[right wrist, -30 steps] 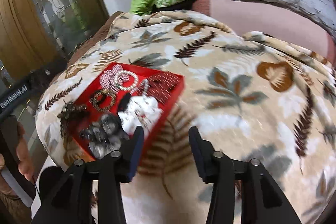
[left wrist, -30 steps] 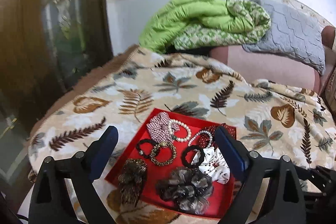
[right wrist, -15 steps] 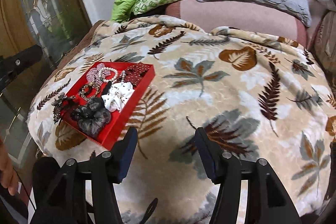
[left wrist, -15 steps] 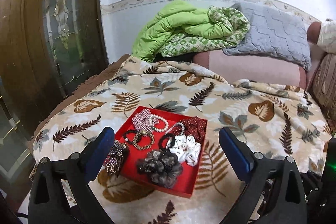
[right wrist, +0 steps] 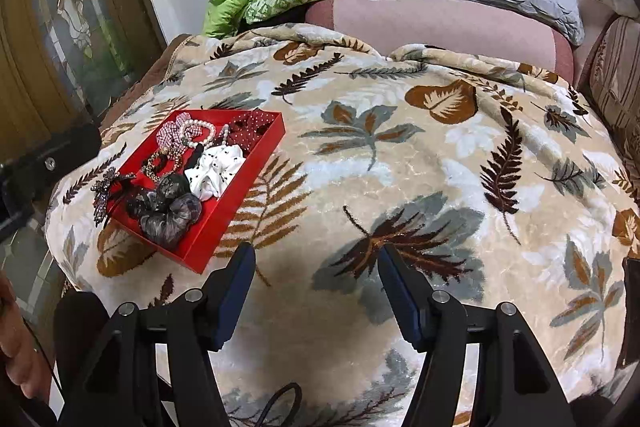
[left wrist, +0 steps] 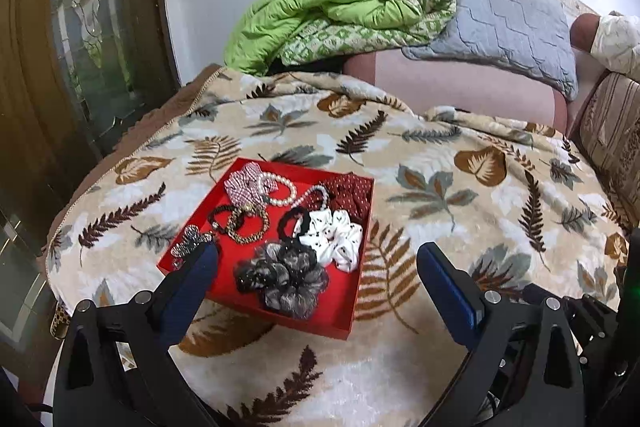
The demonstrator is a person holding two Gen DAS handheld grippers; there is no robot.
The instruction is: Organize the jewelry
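left tongs [left wrist: 316,267] wide, empty, tilted down | right tongs [right wrist: 316,267] just widened, empty

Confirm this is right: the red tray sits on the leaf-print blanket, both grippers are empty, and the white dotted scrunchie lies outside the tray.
One detail is wrong. The white dotted scrunchie lies inside the red tray, beside the grey one, as the left wrist view shows. The tray does sit on the leaf-print blanket, and the left gripper and right gripper are empty.
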